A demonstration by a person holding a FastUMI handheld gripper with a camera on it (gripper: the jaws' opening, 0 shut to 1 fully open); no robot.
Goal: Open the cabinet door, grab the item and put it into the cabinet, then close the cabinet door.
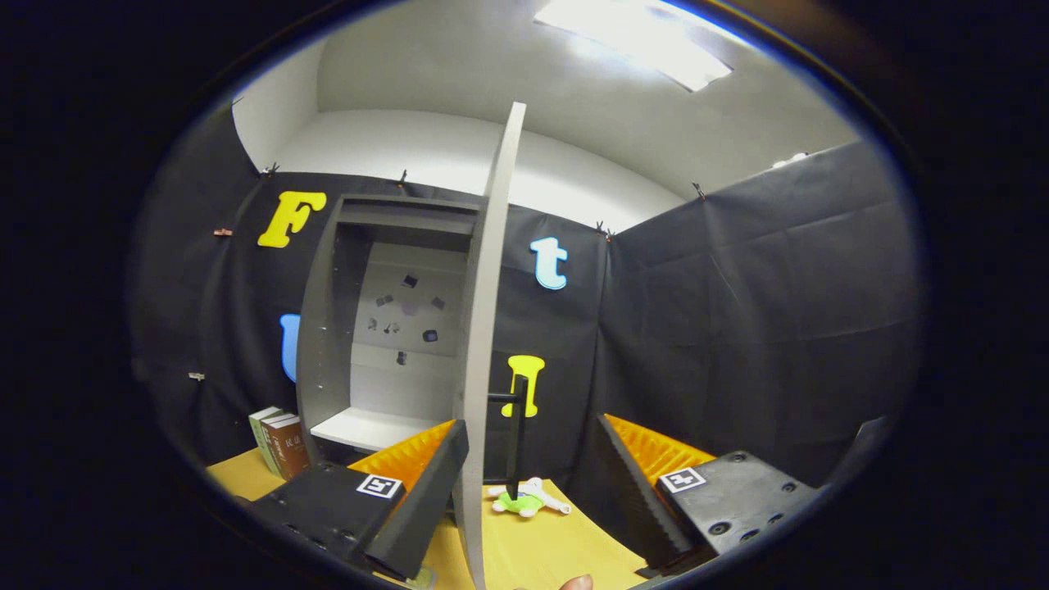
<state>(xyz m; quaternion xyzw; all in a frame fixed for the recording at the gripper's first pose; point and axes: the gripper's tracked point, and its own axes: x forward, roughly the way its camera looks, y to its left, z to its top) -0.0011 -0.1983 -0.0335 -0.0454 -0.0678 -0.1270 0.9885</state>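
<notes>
A tall grey cabinet (pixel 361 328) stands at the back of the yellow table (pixel 541 549). Its door (pixel 483 344) is swung wide open, edge-on toward me, with a black bar handle (pixel 515 434) on its outer face. The inside shelf (pixel 373 428) is white and bare. My gripper (pixel 533 483) is open, its fingers wide apart with the door's edge between them, touching neither. A small green-and-white plush toy (pixel 524 500) lies on the table just beyond the fingers, beside the foot of the handle.
Two books (pixel 279 442) stand upright to the left of the cabinet. Black cloth walls close the booth behind and to the right. A fingertip (pixel 578 583) shows at the near table edge.
</notes>
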